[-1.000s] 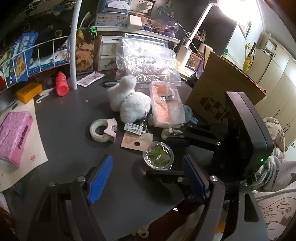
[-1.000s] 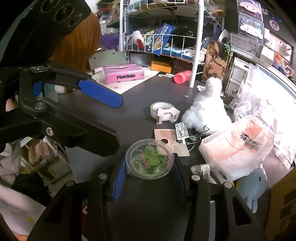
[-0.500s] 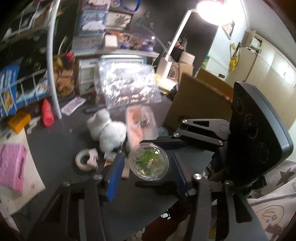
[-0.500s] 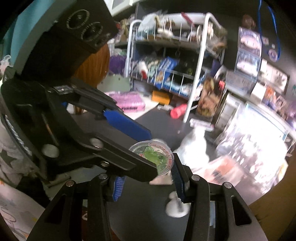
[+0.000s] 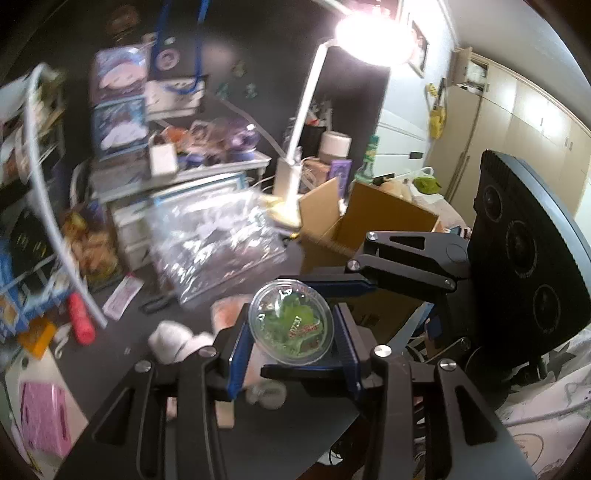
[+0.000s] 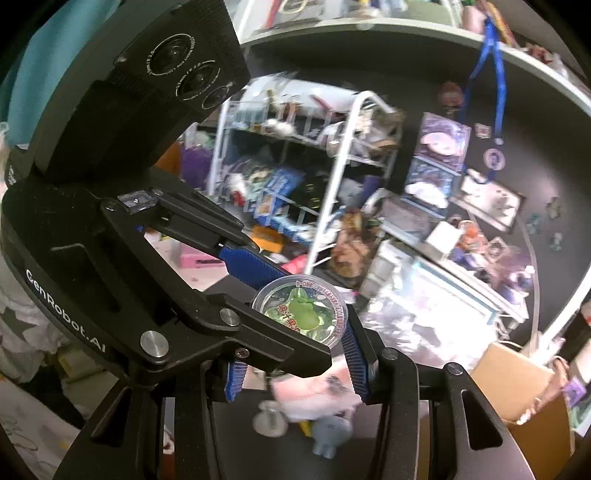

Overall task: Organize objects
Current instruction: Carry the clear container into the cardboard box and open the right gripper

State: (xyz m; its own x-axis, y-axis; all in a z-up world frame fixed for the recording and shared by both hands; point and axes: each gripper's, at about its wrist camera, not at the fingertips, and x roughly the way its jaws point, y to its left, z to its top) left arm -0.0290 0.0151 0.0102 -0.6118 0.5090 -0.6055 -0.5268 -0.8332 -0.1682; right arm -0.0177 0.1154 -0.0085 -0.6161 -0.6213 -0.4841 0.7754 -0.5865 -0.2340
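Note:
A small round clear cup with green contents and a printed lid is held in the air above the dark desk. In the left wrist view my left gripper has its blue pads on both sides of the cup. The right gripper's fingers cross behind and under it. In the right wrist view the cup sits between my right gripper's blue pads, with the left gripper's fingers across it. Both seem closed on the cup.
Below on the desk lie a white plush toy, a pink packet, a clear plastic bag, a red bottle and a pink tissue pack. An open cardboard box and a lit desk lamp stand at the right. A white wire rack stands behind.
The right gripper lifted the cup off the desk and up. The left gripper came in and closed its pads around the same cup. Both views tilted upward.

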